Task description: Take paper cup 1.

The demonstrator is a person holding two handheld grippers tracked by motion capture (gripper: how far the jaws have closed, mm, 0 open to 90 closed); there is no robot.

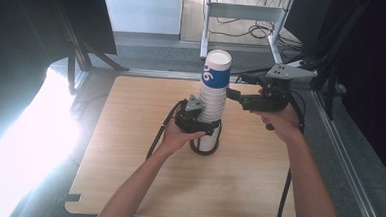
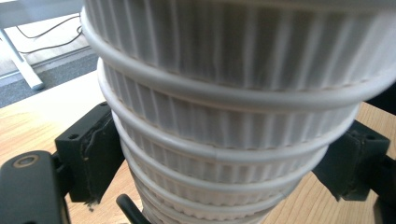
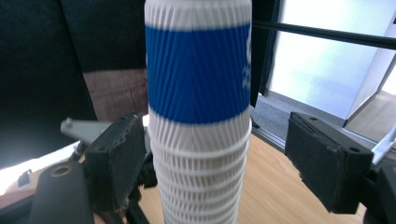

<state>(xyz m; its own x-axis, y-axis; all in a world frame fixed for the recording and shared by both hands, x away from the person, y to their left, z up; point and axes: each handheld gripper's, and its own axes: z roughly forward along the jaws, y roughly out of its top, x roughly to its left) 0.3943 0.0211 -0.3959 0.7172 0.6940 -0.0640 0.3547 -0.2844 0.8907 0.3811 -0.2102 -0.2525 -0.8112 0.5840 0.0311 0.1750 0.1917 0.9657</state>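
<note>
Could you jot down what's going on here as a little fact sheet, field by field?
Setting: wooden table
Main item: tall stack of ribbed paper cups, upside down, the top cup with a blue band
Base: stack stands inside a black ring
Left gripper: shut on the low part of the stack
Right gripper: open, jaws either side of the stack just below the blue band, right jaw well clear

Top cup (image 1: 217,69) of stack: blue band with large white mark, reads to me like "6" or "9", cannot tell which. From my right gripper view, white print at band's right edge (image 3: 246,70), cut off and blurred, unreadable. No other text readable on ribbed cups below.
</note>
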